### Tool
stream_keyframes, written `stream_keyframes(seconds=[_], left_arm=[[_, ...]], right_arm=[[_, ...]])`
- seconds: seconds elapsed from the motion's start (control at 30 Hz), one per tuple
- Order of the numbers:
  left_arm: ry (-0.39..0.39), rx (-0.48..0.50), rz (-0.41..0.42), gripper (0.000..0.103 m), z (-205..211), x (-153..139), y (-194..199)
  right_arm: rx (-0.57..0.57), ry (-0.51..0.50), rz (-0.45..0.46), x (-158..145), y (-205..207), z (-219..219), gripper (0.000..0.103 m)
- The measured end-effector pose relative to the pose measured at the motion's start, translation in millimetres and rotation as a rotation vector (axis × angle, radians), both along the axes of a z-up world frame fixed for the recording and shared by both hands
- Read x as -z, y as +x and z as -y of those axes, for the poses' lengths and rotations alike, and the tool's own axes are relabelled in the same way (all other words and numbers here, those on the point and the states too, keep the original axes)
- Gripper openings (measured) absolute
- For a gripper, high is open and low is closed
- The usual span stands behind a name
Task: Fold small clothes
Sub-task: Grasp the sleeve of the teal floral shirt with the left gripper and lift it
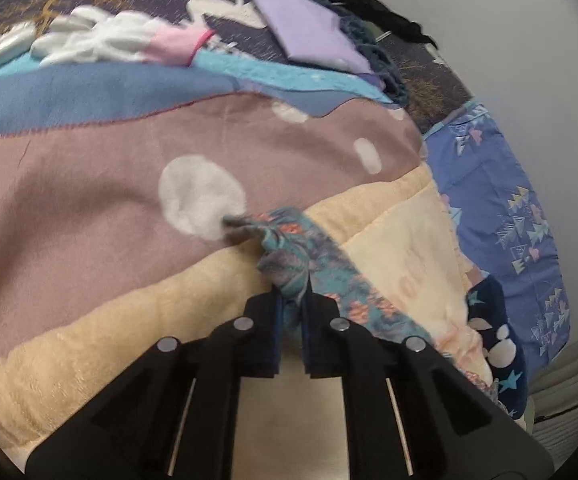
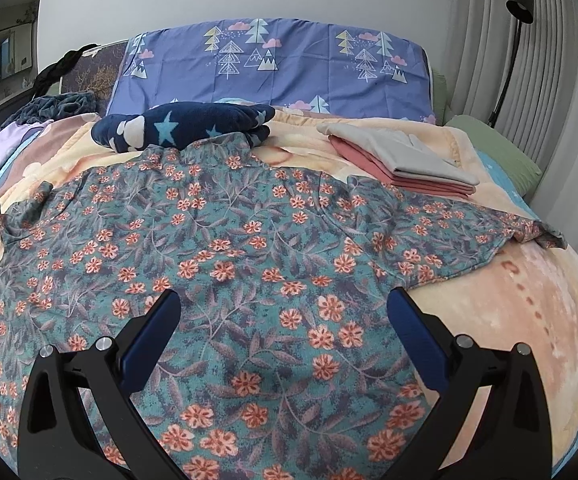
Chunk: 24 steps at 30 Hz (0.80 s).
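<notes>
A teal floral shirt [image 2: 249, 248] with orange flowers lies spread flat on the bed blanket [image 2: 509, 300], sleeves out to both sides. My right gripper [image 2: 283, 300] is open and empty, hovering over the shirt's lower middle. My left gripper [image 1: 293, 300] is shut on the shirt's left sleeve end [image 1: 285, 248], which bunches up between the fingers above the blanket [image 1: 89, 208].
A folded grey and pink stack [image 2: 405, 160] lies at the back right. A navy star-print bundle [image 2: 185, 126] sits behind the shirt collar, before a blue tree-print pillow [image 2: 281, 68]. A folded lilac cloth [image 1: 309, 28] and white socks [image 1: 101, 38] lie far off in the left wrist view.
</notes>
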<state>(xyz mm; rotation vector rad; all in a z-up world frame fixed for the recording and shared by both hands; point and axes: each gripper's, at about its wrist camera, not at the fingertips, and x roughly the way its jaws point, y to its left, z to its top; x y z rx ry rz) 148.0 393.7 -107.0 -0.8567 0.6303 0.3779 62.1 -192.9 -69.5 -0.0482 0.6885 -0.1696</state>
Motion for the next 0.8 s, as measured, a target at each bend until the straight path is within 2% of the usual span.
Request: stream_keyframes(seconds=[0.07, 0.2, 0.27, 0.37, 0.43, 0.5, 0.57, 0.6, 0.63, 0.7, 0.8], left_arm=[[0.051, 0.053, 0.079, 0.007, 19, -38, 8], [0.216, 0.265, 0.236, 0.007, 105, -129, 22], [0.306, 0.426, 0.308, 0.008, 174, -166, 26], [0.393, 0.668, 0.373, 0.009, 282, -188, 23], [0.423, 0.825, 0.380, 0.009, 353, -179, 21], [0.438, 0.954, 0.345, 0.013, 410, -156, 21], [0.464, 1.056, 0.267, 0.021, 462, -121, 24], [0.480, 1.087, 0.220, 0.032, 479, -103, 24], [0.500, 1.120, 0.167, 0.039, 494, -82, 24], [0.534, 1.153, 0.088, 0.048, 504, -53, 20], [0.557, 1.146, 0.062, 0.064, 488, -35, 9]], right_arm=[[0.003, 0.002, 0.004, -1, 3, 2, 0.102], [0.014, 0.027, 0.024, -5, 6, 12, 0.102], [0.024, 0.041, 0.032, -7, 6, 18, 0.102], [0.050, 0.073, 0.040, -9, 4, 36, 0.102], [0.070, 0.095, 0.041, -9, 1, 48, 0.102], [0.101, 0.116, 0.041, -9, -3, 65, 0.102], [0.136, 0.121, 0.038, -8, -7, 78, 0.102], [0.146, 0.128, 0.032, -7, -10, 85, 0.102], [0.143, 0.140, 0.024, -6, -12, 92, 0.102], [0.125, 0.159, 0.015, -5, -15, 101, 0.102], [0.069, 0.215, 0.002, -4, -12, 108, 0.101]])
